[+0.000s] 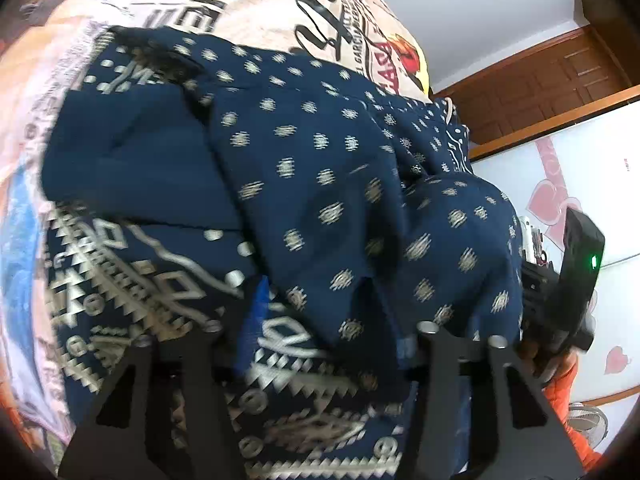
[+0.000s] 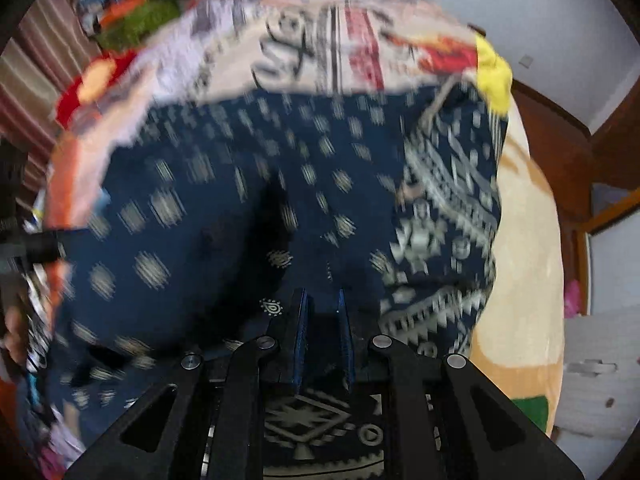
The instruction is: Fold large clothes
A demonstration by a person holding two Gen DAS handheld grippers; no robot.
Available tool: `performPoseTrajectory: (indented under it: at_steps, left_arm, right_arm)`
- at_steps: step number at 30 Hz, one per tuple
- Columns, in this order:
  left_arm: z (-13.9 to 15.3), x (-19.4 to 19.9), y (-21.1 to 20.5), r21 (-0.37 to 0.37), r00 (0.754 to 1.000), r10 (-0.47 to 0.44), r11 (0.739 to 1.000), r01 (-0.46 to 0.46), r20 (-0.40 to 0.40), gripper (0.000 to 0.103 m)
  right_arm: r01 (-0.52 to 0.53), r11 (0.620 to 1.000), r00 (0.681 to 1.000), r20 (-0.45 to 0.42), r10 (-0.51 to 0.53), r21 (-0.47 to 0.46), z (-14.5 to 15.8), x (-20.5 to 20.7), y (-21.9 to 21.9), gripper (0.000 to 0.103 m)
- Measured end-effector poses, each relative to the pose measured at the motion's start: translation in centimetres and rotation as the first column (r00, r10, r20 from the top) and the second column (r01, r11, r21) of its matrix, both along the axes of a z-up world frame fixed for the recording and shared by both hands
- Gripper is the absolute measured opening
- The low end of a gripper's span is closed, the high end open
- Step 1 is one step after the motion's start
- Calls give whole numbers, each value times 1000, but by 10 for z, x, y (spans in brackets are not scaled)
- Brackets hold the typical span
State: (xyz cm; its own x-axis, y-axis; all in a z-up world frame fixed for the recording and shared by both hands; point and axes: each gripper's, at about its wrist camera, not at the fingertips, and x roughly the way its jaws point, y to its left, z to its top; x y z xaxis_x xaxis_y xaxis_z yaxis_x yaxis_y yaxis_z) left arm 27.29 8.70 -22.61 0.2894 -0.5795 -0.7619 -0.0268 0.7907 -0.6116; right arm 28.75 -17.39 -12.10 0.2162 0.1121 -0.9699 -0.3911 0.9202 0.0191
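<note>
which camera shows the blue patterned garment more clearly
The left wrist view: the garment is sharper there, folds and dots distinct. The right wrist view shows it motion-blurred, though its border pattern is visible.

One navy patterned garment (image 1: 304, 184), one printed bedspread (image 1: 248, 4), two grippers.

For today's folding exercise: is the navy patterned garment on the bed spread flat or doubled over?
Doubled over, not neatly: the garment lies in overlapping layers, one dotted layer bunched over the bordered edge, on the printed bedcover.
</note>
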Motion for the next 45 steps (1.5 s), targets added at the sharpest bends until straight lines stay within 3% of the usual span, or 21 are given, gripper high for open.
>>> performPoseTrajectory:
  at_steps: [3, 4, 6, 8, 11, 16, 21, 23, 25, 26, 27, 29, 31, 33, 38, 40, 45]
  left_arm:
    - [10, 4, -12, 75, 999, -22, 997, 18, 48, 8]
    - [16, 5, -13, 108, 997, -21, 994, 13, 78, 4]
    - [28, 4, -11, 145, 991, -21, 989, 1, 133, 3]
    - [40, 1, -6, 230, 983, -15, 973, -29, 186, 3]
    - [38, -2, 5, 314, 981, -15, 948, -47, 194, 3]
    - [-2, -10, 21, 311, 995, -7, 950, -25, 100, 4]
    - [5, -24, 25, 307, 992, 0, 951, -39, 124, 6]
    - [13, -29, 21, 337, 991, -16, 941, -30, 133, 6]
    - [23, -31, 15, 355, 988, -31, 934, -25, 150, 7]
    - [29, -34, 13, 358, 986, -38, 933, -22, 160, 7]
    - [34, -37, 9, 360, 984, -46, 933, -19, 171, 9]
    - [44, -42, 0, 361, 980, -66, 933, -7, 190, 22]
    - [51, -48, -9, 349, 975, -83, 937, 7, 204, 47]
    - [54, -53, -19, 347, 972, -100, 938, 20, 214, 57]
    - [40, -66, -37, 436, 968, -161, 898, 63, 193, 62]
    - [40, -74, -32, 446, 966, -154, 894, 45, 209, 66]
    - [52, -89, -5, 435, 972, -101, 900, -1, 212, 66]
  right_arm:
    - [-40, 999, 998, 43, 39, 17, -6, -11, -7, 12]
    - [-47, 999, 998, 47, 46, 18, -5, -12, -9, 12]
    - [-52, 999, 998, 40, 51, 14, -4, -11, -10, 12]
    - [-51, 999, 998, 31, 50, 10, -5, -8, -11, 12]
    - [-76, 997, 996, 35, 76, -11, -6, -7, -8, 12]
    - [-100, 994, 992, 77, 103, -47, -2, -19, -7, 12]
    - [-91, 993, 987, 127, 101, -81, 4, -33, -14, 12]
    - [-70, 992, 985, 149, 86, -108, 6, -37, -18, 26]
    - [-16, 984, 977, 209, 54, -180, 9, -39, -22, 75]
    - [12, 981, 970, 239, 36, -196, 12, -40, -27, 81]
    - [21, 983, 970, 242, 24, -180, 13, -41, -32, 82]
    - [47, 993, 982, 189, -25, -111, 14, -40, -44, 82]
    - [75, 995, 987, 144, -66, -61, 15, -39, -53, 82]
    - [99, 995, 988, 119, -95, -30, 15, -39, -60, 82]
    - [162, 986, 983, 85, -164, 36, 17, -50, -75, 82]
    - [170, 984, 981, 84, -174, 49, 21, -55, -80, 82]
    - [165, 986, 976, 136, -168, 32, 39, -74, -88, 82]
